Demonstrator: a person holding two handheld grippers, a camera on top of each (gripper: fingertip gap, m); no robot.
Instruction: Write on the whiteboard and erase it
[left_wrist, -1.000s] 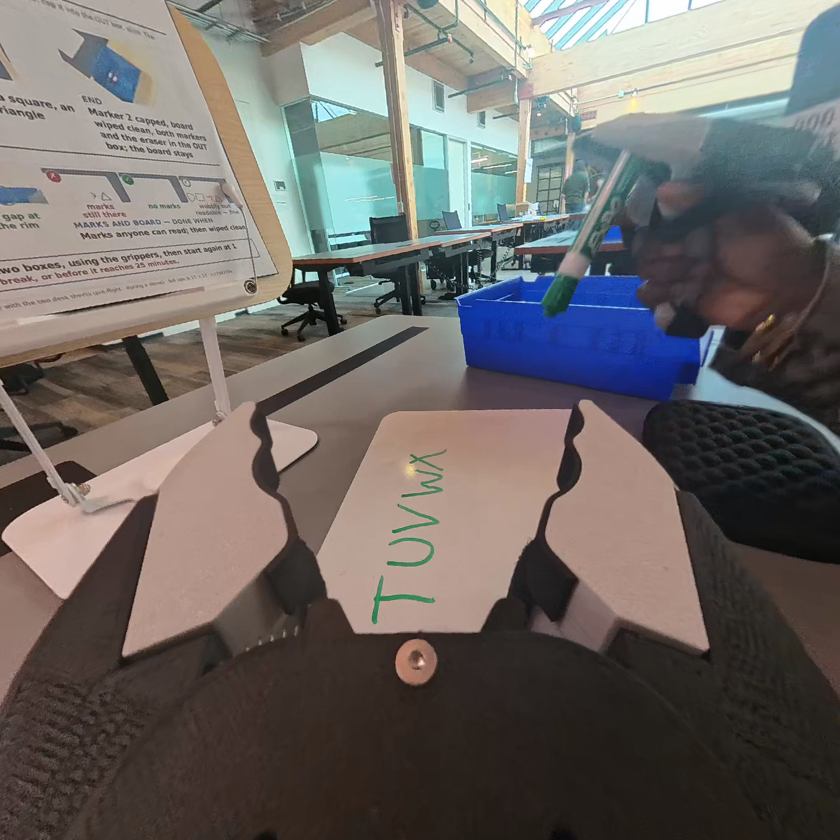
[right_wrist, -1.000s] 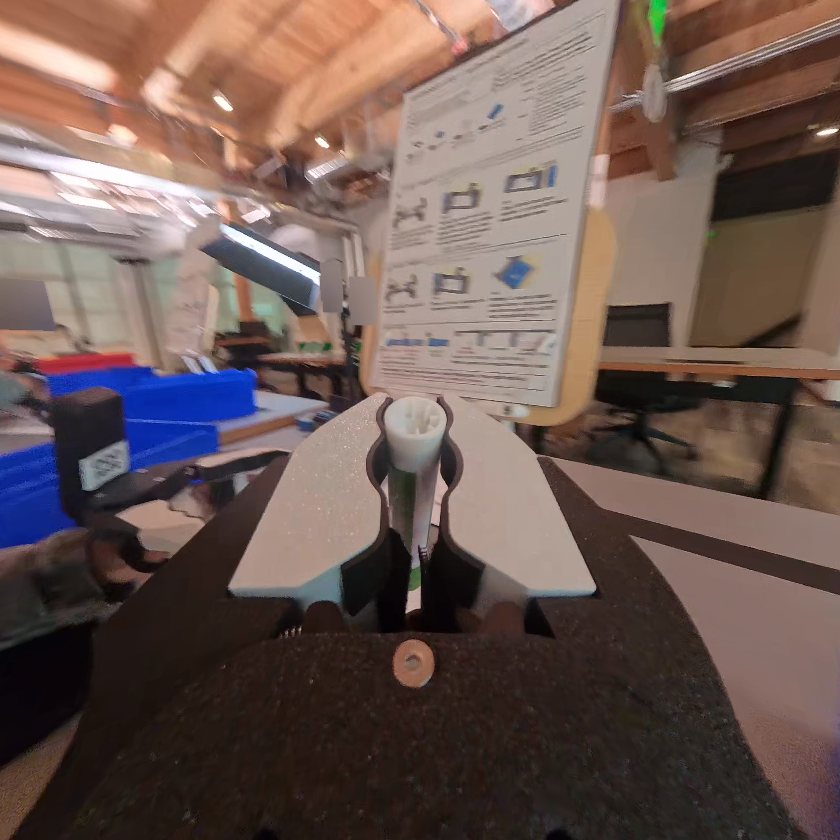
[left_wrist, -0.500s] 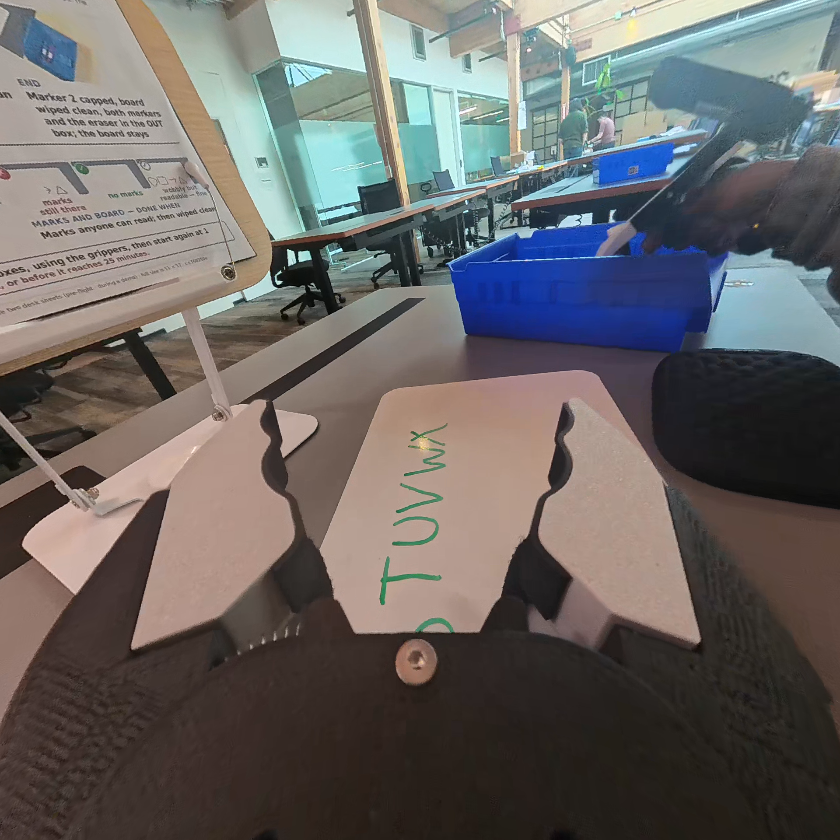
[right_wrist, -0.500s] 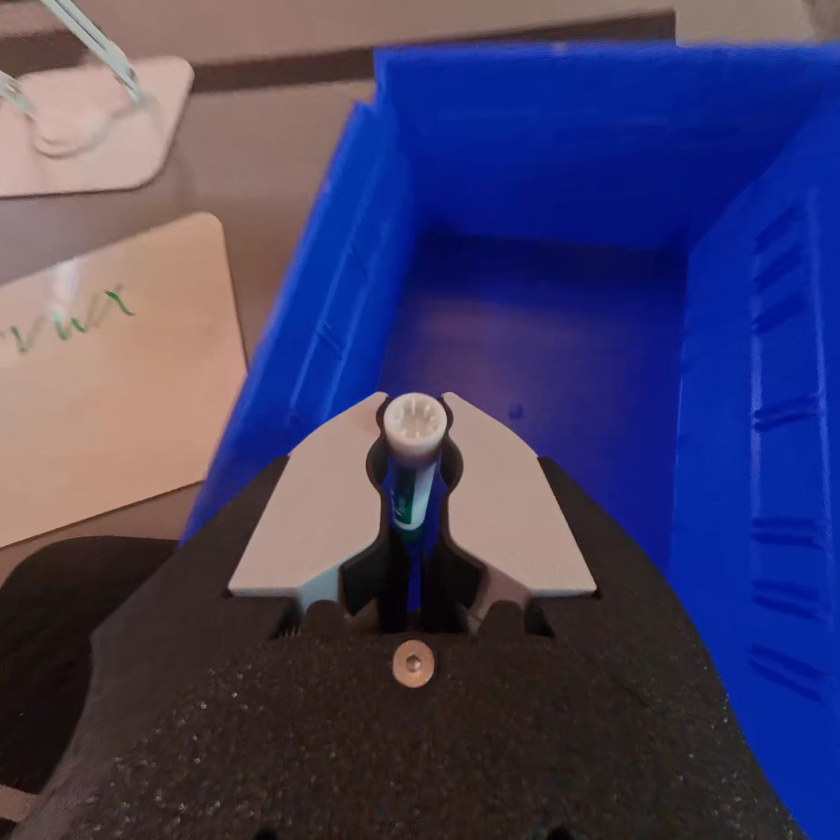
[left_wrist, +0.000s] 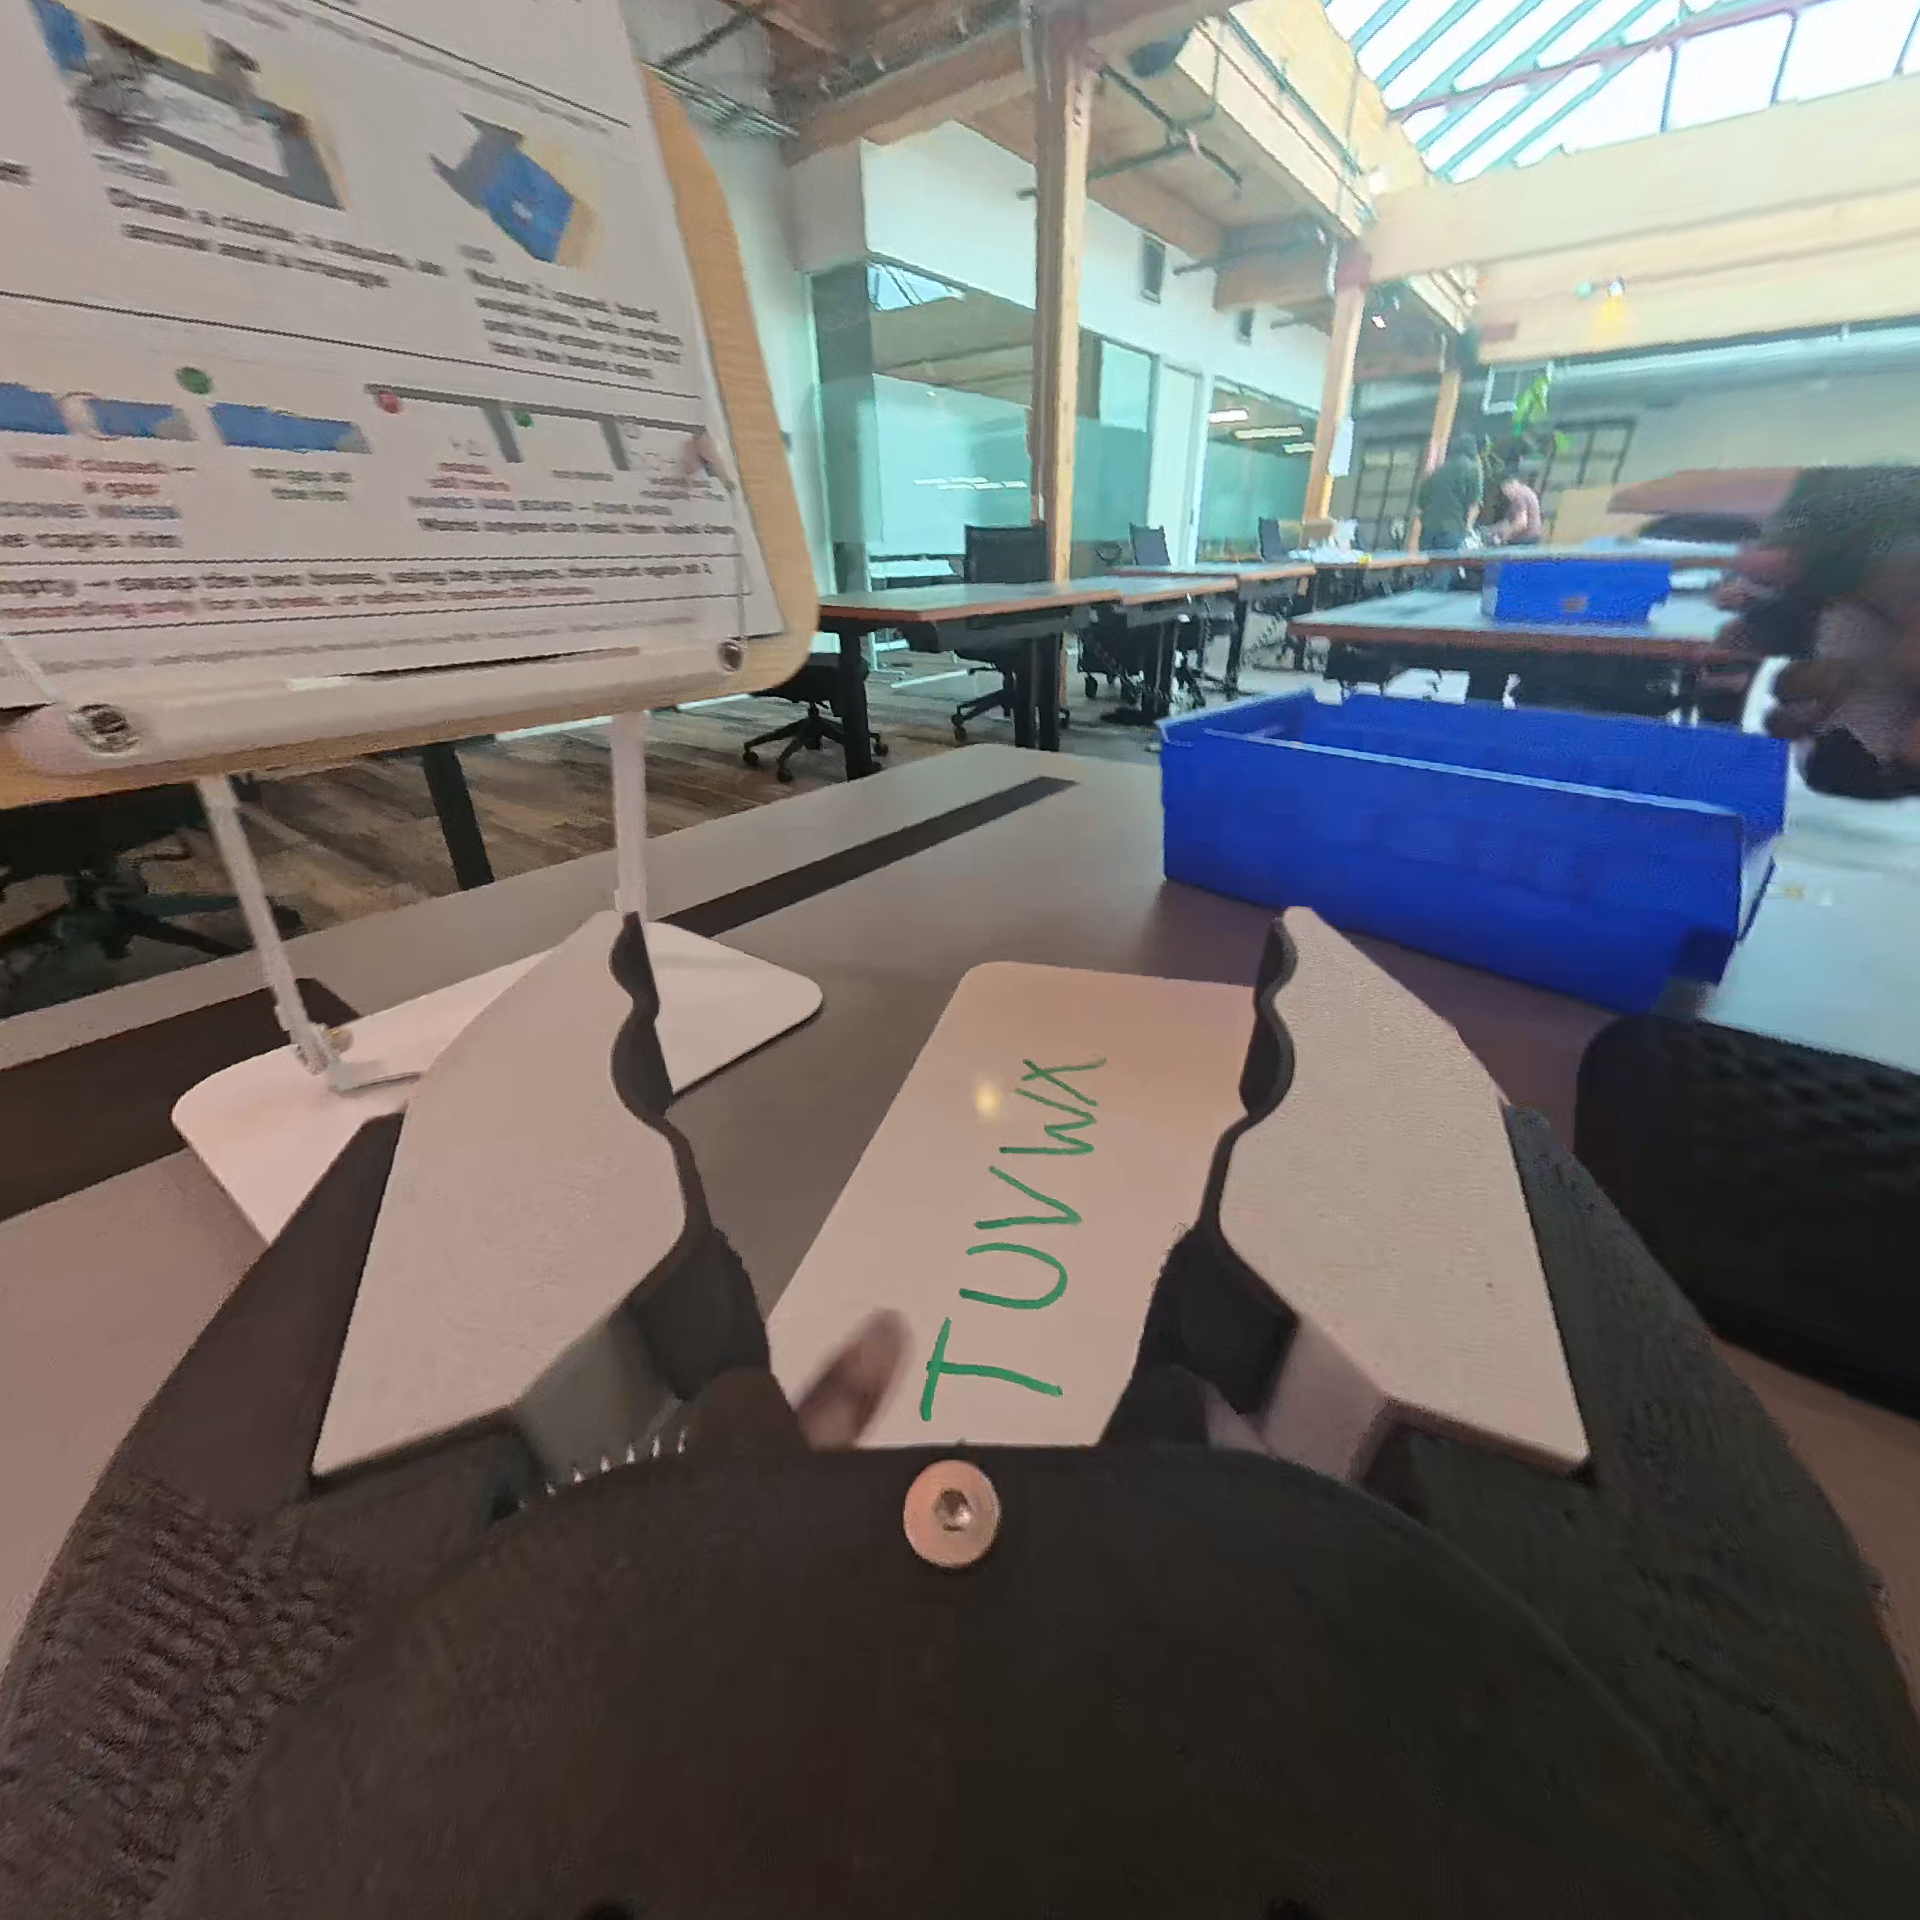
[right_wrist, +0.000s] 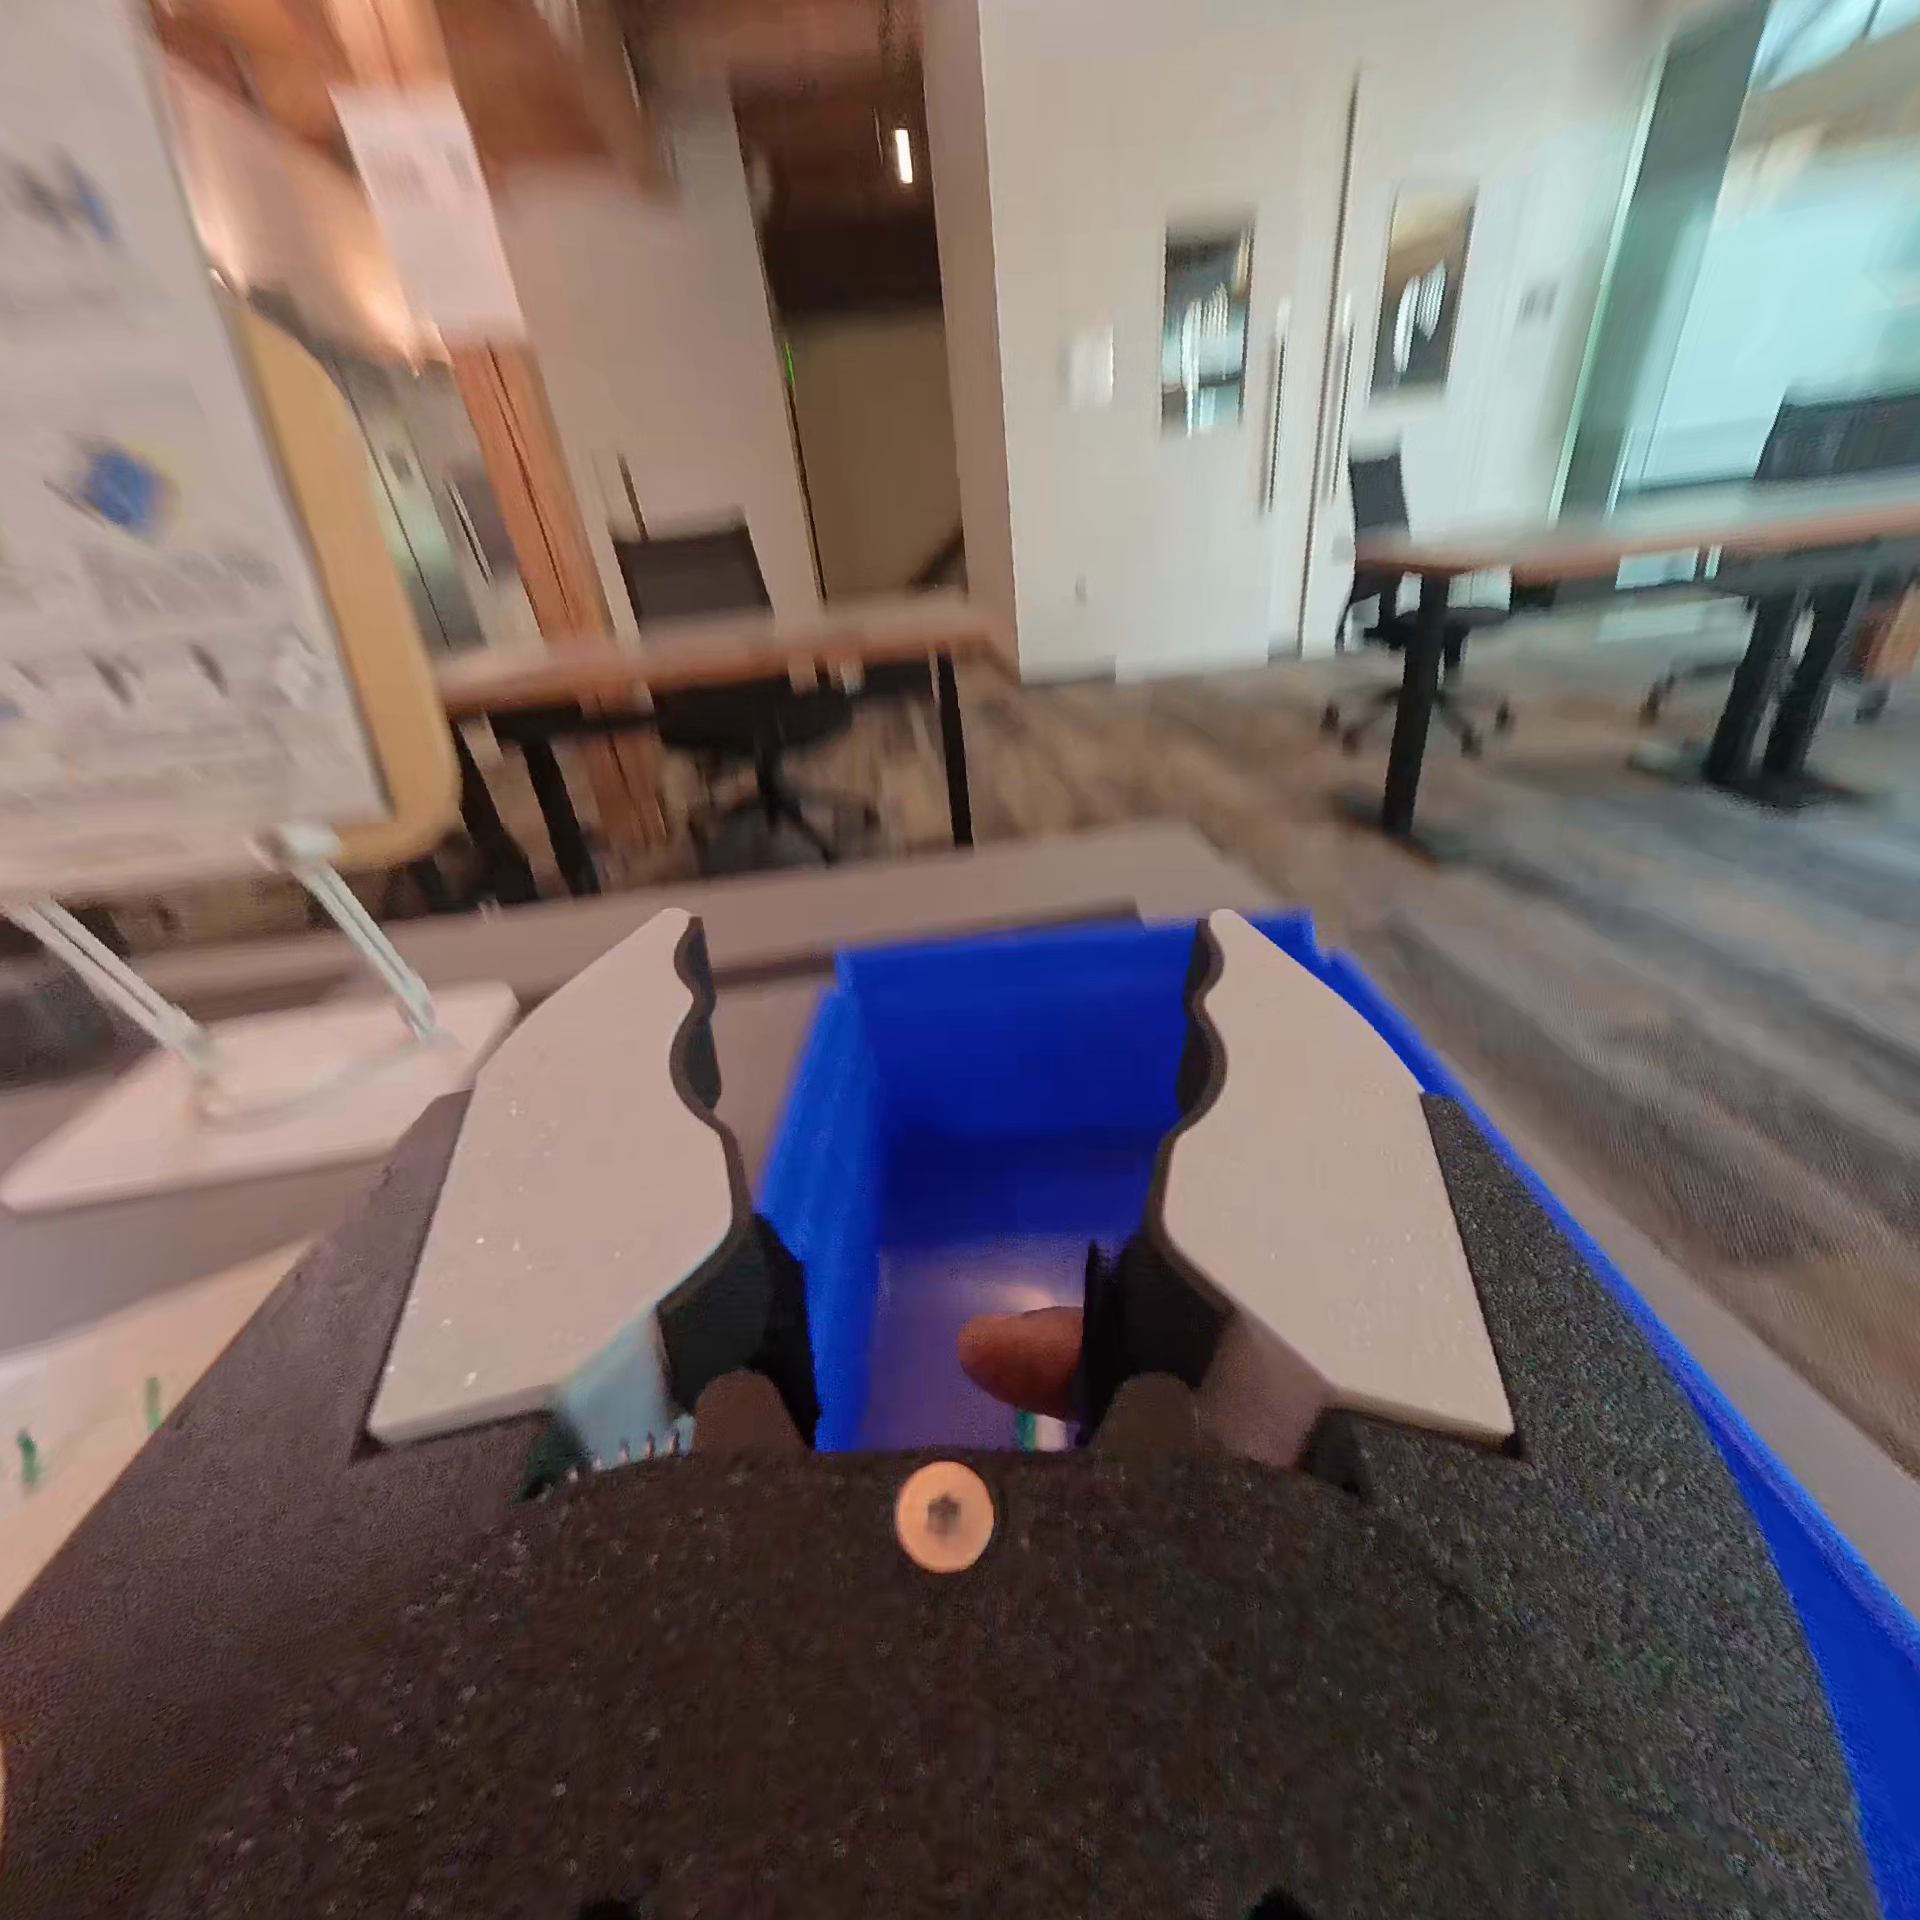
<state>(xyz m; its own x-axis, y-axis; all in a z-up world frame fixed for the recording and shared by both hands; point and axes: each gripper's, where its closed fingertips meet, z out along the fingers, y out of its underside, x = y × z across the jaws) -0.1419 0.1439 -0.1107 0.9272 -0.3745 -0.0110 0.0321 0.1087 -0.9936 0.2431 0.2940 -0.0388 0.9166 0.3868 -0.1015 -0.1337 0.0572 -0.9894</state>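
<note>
The whiteboard (left_wrist: 1049, 1174), a small white panel with rounded corners bearing green handwriting along its length, lies flat on the grey tabletop (left_wrist: 1101, 894). It sits directly under the left gripper (left_wrist: 951, 1018), framed between that gripper's two white fingers (left_wrist: 530, 1205), which are spread wide with nothing between them. A blurred fingertip (left_wrist: 854, 1387) shows at the board's near edge, just above the gripper's black body.

Beyond the board to the right stands a blue bin (left_wrist: 1455, 821), near it but not touching. In the right wrist view the right gripper (right_wrist: 945, 997) hangs over this bin (right_wrist: 997, 1049), its fingers (right_wrist: 1320, 1205) also held wide apart and gripping nothing. A small white-and-green sliver at the base of the gap may be a marker lying in the bin, though blur makes that uncertain.

To the left of the board, a white stand base (left_wrist: 457, 1070) rests on the tabletop, carrying a tilted printed instruction sheet (left_wrist: 343, 343) on a wooden backing.
</note>
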